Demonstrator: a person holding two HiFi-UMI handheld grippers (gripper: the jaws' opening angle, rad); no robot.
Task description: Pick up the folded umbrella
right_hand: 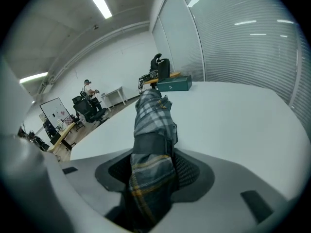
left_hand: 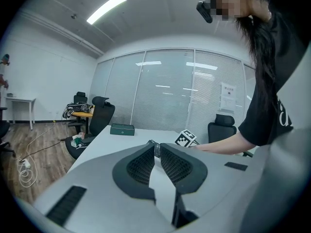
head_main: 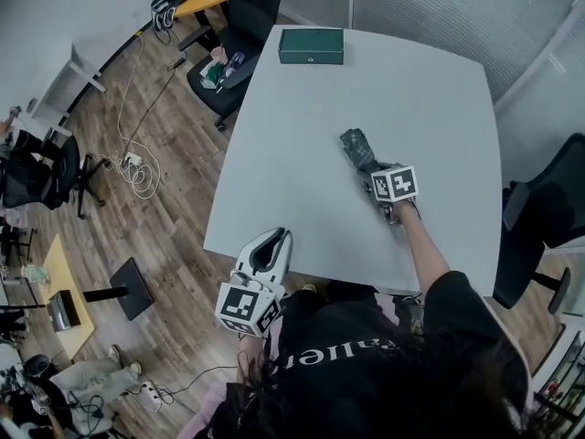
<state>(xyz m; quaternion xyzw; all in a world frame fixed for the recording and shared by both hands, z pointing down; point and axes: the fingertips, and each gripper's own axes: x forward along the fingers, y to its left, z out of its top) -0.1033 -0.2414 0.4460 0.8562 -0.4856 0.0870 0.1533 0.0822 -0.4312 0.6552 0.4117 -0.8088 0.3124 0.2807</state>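
1. Folded umbrella (head_main: pixel 358 146) came first in the head view. It was over the right half of the white table (head_main: pixel 292 154), nearer the table's close edge than its far edge. It was dark with a check pattern. The right gripper (head_main: pixel 373 174) was on the end of the umbrella nearest the person. The left gripper (head_main: pixel 277 238) was at the table's close edge, well apart from the umbrella. A green box (head_main: pixel 311 46) sat at the table's far edge.
2. In the left gripper view, the two jaws were together at the tips and nothing was between them. They pointed across the table. Past the tips, over the table, were the right gripper's marker cube (left_hand: pixel 186 138) and the person's arm (left_hand: pixel 228 143) reaching out.
3. In the right gripper view, the jaws were clamped on the umbrella, with one pad on each side of it. A dark strap (right_hand: pixel 151 143) went around the umbrella just ahead of the jaws. The rest of the umbrella stuck out over the table, toward the far edge where the green box sat. I could not tell if the umbrella touched the table top.
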